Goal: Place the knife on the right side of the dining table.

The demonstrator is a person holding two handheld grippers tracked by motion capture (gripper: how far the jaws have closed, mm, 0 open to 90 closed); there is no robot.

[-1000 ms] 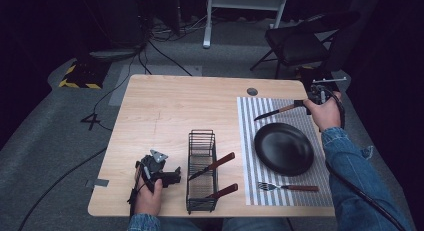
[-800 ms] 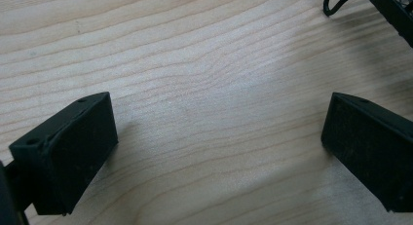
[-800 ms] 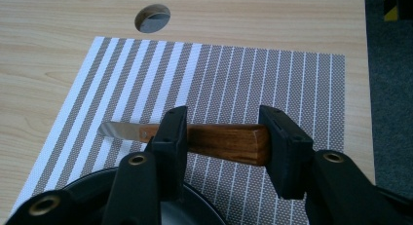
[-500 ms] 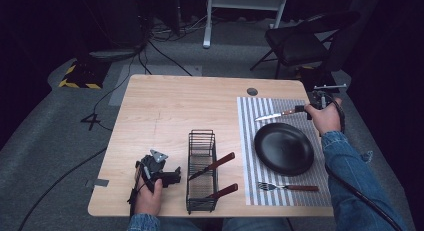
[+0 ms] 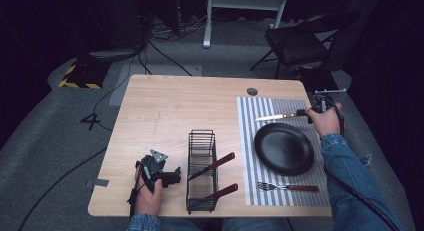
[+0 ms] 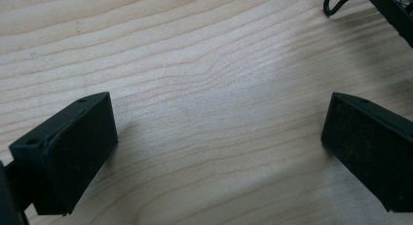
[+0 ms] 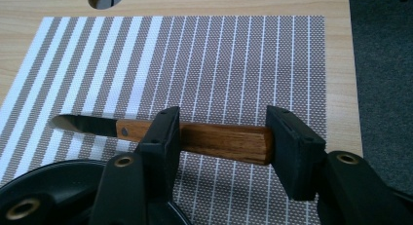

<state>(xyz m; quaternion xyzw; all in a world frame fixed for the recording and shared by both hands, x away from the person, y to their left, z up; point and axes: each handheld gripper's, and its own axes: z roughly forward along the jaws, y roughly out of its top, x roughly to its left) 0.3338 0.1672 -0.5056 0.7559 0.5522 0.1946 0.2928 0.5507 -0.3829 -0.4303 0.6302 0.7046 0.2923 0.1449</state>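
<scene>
Knife (image 7: 195, 137) up over the striped placemat (image 7: 243, 54), just beyond the black plate (image 5: 283, 148) — wooden handle between the right hand-held gripper (image 7: 221, 137) jaws, which stand wider than it, apparently not clamped. Left hand-held gripper (image 6: 219, 142) rests released on the bench (image 5: 165, 106) beside the wire rack (image 5: 201, 171) — fork (image 5: 287, 187) lies near the plate.

A pale wood worktop (image 5: 170, 106) carries a striped placemat (image 5: 282, 108) at its right side; left of the placemat stands a black wire rack (image 5: 201, 171), near the worktop's front edge.
</scene>
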